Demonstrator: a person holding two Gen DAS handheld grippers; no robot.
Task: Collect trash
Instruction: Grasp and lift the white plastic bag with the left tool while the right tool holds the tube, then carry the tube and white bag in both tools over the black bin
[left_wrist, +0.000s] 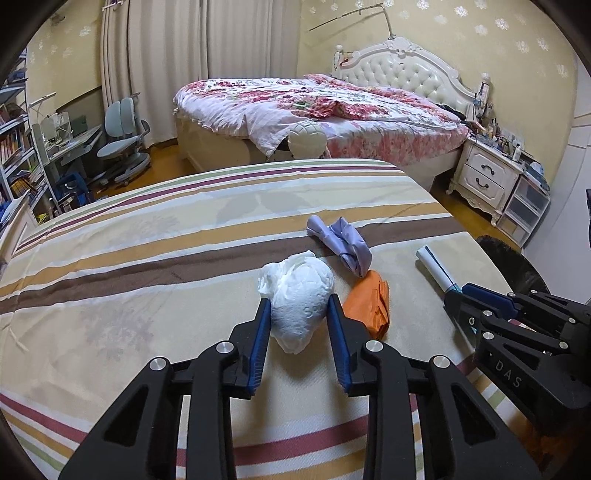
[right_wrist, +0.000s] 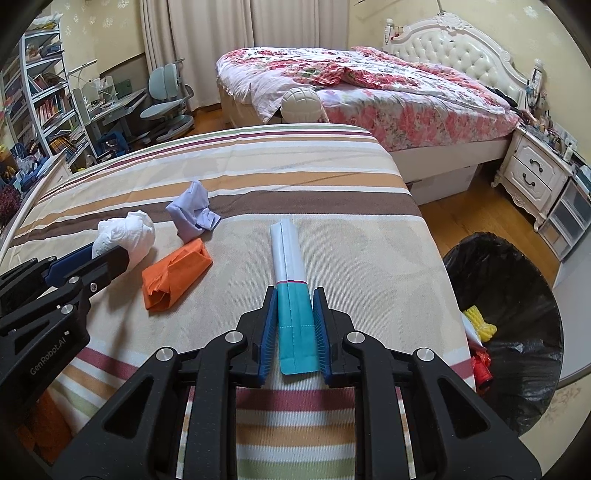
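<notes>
Four pieces of trash are lying on the striped bed (left_wrist: 110, 258): the left claw (left_wrist: 299, 306) is pinching a crumpled white tissue (left_wrist: 299, 295), while the right claw (right_wrist: 294, 314) is clamping the teal end of a white tube (right_wrist: 291, 280). Between them, an orange wad (right_wrist: 177, 273) and a lavender wad (right_wrist: 194, 210) are sitting untouched, and a black-lined trash bin (right_wrist: 517, 295) is standing beside the bed.

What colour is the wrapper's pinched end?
Teal on the wrapper; clearest in the right wrist view.

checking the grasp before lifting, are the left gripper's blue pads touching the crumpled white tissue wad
Touching. The left wrist view shows both blue pads of the left gripper pressed against the sides of the crumpled white tissue wad.
</notes>
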